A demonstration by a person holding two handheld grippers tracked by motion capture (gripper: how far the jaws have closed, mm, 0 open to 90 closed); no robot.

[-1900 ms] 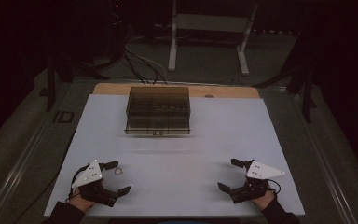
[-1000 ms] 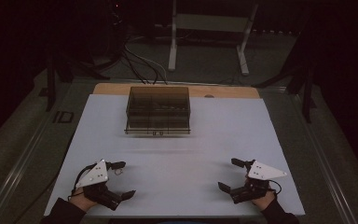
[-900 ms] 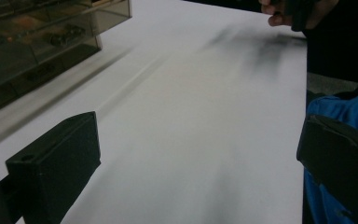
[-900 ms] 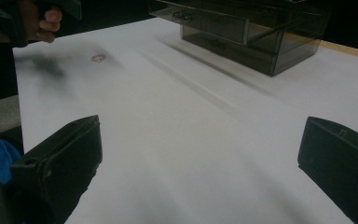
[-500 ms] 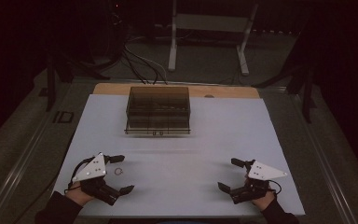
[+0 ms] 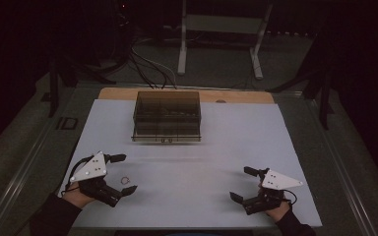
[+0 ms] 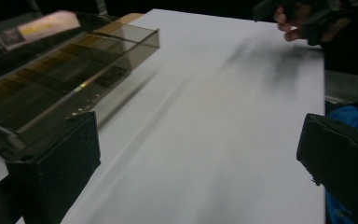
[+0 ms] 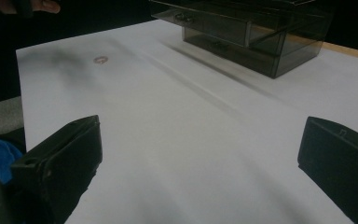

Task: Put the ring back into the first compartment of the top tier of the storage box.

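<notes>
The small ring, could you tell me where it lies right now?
In the high view the ring lies on the white sheet, near left, between the open jaws of the left gripper.

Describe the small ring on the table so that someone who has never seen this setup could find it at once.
Start from the white sheet that covers the table, with the smoky see-through drawer box at its far middle. Come down to the near left corner, where the left tongs stand open. The ring lies flat on the sheet between their jaws: a thin little loop, the one loose small item on the sheet.
</notes>
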